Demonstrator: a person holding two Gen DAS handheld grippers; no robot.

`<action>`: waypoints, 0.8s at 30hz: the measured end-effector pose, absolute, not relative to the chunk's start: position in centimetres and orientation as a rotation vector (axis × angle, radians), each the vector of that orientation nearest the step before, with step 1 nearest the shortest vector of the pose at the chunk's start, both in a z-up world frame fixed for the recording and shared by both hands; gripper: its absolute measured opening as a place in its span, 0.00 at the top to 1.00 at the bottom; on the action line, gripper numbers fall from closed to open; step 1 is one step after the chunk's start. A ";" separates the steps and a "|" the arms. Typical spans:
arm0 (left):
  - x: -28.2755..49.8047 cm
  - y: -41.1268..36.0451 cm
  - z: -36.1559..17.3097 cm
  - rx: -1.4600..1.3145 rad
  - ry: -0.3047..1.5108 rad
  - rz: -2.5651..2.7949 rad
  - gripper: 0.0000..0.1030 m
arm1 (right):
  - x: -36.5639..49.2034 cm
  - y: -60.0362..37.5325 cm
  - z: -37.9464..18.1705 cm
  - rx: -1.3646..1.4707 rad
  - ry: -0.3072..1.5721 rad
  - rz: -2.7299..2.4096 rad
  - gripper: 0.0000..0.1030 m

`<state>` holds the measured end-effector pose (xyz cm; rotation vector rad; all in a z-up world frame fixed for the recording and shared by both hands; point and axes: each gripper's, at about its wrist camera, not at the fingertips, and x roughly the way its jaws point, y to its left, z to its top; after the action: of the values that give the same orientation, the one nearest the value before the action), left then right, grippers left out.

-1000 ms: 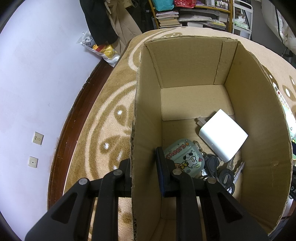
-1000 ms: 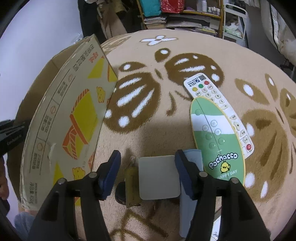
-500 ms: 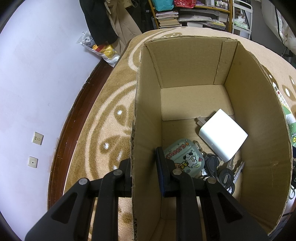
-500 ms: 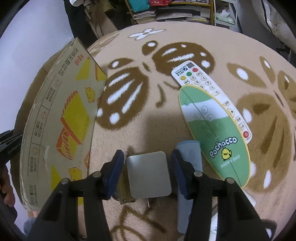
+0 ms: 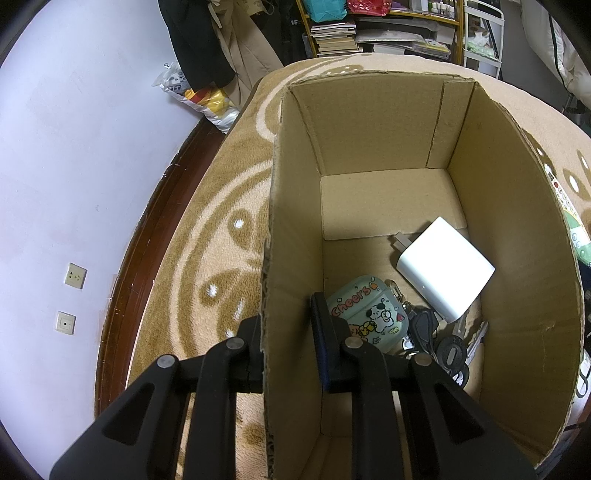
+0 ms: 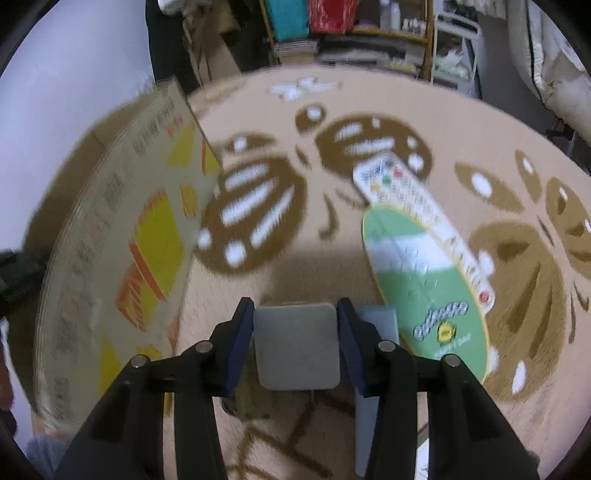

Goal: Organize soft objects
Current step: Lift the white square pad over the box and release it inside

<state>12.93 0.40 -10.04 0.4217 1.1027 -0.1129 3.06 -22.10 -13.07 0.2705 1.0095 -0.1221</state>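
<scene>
My left gripper [image 5: 286, 326] is shut on the left wall of an open cardboard box [image 5: 291, 229], one finger outside and one inside. Inside the box lie a mint earbud case [image 5: 364, 310] with cartoon print, a white charger block [image 5: 445, 267] and a bunch of keys [image 5: 439, 341]. My right gripper [image 6: 295, 325] is shut on a grey square pad [image 6: 297, 345] and holds it just above the carpet. The box's printed outer wall [image 6: 122, 258] stands to its left.
A green oval card [image 6: 424, 291] lies over a white remote [image 6: 402, 199] to the right of my right gripper. A grey-blue flat piece [image 6: 376, 325] and a dark item [image 6: 251, 400] lie under the pad. Shelves [image 5: 388, 29] and hanging coats [image 5: 207, 44] stand beyond the beige patterned carpet [image 6: 258, 206].
My right gripper has closed its fingers onto the grey pad and lifted it off the carpet; the view is blurred with motion. My left gripper and the box have not moved.
</scene>
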 end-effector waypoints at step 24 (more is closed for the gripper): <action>13.1 0.5 -10.2 0.418 1.105 -0.113 0.82 | 2.8 -15.2 -2.4 0.190 0.563 0.146 0.54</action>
<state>13.07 0.46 -10.16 0.4177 1.1047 -0.1126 2.76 -15.16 -2.44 0.1900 0.5632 0.1463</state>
